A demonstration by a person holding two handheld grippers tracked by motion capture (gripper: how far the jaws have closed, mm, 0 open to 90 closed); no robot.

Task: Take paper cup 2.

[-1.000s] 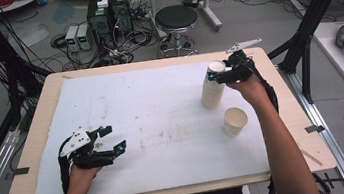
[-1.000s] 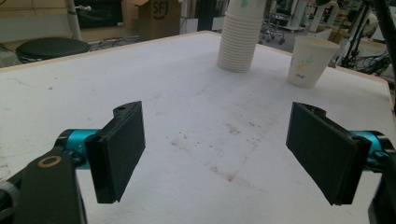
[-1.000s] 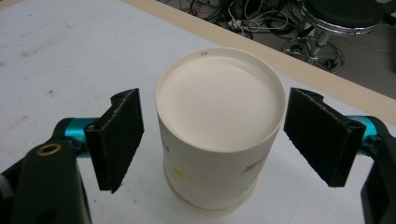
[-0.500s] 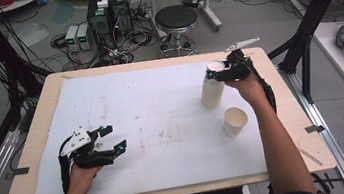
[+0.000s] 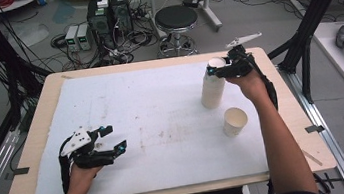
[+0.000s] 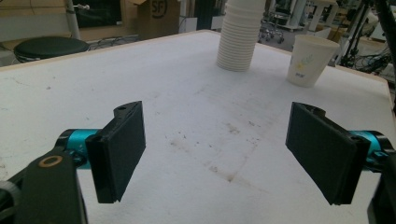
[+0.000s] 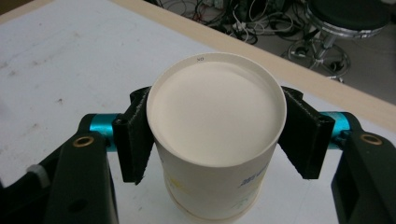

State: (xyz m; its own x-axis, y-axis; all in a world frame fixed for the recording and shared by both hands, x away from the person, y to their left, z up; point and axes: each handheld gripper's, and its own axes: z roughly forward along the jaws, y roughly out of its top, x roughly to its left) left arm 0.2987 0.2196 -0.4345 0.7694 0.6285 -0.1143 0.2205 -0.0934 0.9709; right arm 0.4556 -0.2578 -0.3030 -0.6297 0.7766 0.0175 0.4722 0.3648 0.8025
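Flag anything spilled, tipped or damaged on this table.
Nothing stands out. The stack of cups and the single cup stand upright; the right tool grips the stack's top cup. The white mat shows only faint stains.

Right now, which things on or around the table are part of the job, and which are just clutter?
In the job:
- stack of upturned paper cups, its top cup clamped by the right gripper, whose jaws have just been closing
- single paper cup, upright beside the stack

Lying about:
- left gripper, open, idle
- stool
- boxes and cables on the floor
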